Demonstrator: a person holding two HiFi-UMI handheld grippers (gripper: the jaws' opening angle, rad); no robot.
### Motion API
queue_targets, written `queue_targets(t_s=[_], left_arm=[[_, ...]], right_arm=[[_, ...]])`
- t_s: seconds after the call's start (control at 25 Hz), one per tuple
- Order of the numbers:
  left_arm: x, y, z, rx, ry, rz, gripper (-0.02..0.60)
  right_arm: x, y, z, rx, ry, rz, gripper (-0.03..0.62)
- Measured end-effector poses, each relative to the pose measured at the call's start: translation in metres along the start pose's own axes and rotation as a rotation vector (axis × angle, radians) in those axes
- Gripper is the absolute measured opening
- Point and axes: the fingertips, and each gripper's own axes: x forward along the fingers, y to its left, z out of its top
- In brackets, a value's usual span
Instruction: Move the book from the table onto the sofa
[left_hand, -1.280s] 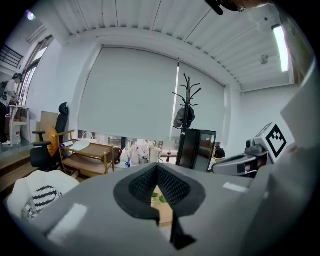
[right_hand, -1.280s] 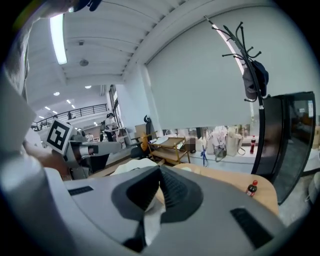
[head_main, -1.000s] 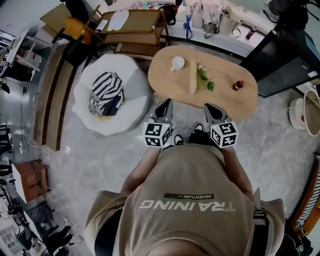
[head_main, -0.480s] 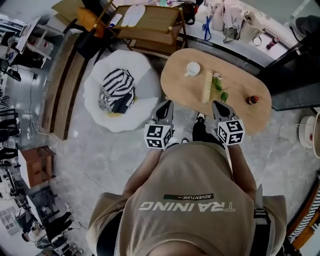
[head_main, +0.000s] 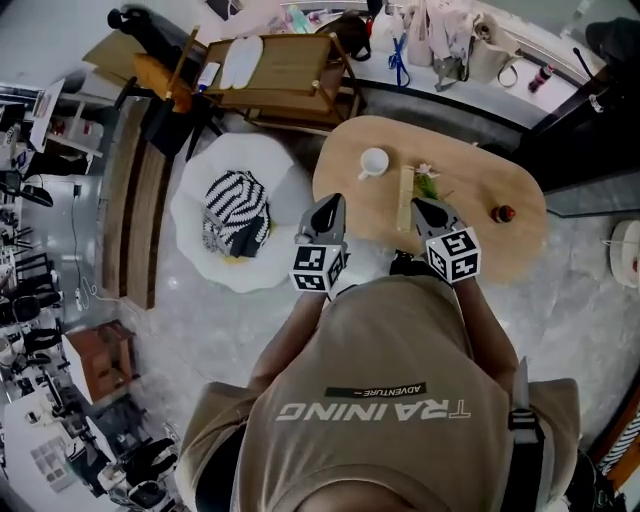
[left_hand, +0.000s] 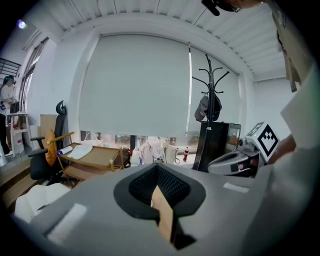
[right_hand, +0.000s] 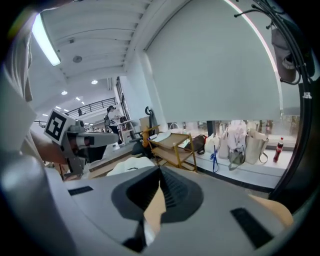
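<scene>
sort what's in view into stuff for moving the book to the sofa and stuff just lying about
For the job: book, oval table, white sofa, left tongs, right tongs.
Lying about: white cup, leafy sprig, small red bottle, striped cushion, wooden trolley.

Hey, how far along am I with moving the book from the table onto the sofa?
Done: nothing yet. The thin tan book lies on the table beside the cup. In hand: nothing. The left hand-held gripper and right hand-held gripper are shut and empty over the table's near edge. Left: grasp the book, carry it to the white sofa and set it down.
</scene>
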Motion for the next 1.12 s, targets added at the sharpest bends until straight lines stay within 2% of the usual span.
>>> queue_targets(t_s=[0.24,0.44,0.76,0.92,1.12], left_arm=[[0.060,-0.007,0.022,0.014,0.023,-0.039,-0.009],[0.074,-0.011,0.014,-0.014,0.054,-0.060,-0.009],[0.065,0.010,-0.007,-0.039,0.080,-0.095,-0.009],[0.061,0.019,-0.024,-0.062,0.099,-0.101,-0.009],[0.057,0.011,-0.047,-0.081,0.151,-0.158,-0.009]], right_arm=[[0.026,-0.032,0.008,-0.009,0.041,0.049,0.005],[0.044,-0.037,-0.005,0.010,0.094,0.057,0.005],[0.056,-0.025,-0.033,0.081,0.168,-0.003,0.005],[0.067,-0.020,-0.059,0.076,0.242,-0.038,0.005],[0.083,-0.031,-0.102,0.180,0.322,-0.105,0.005]])
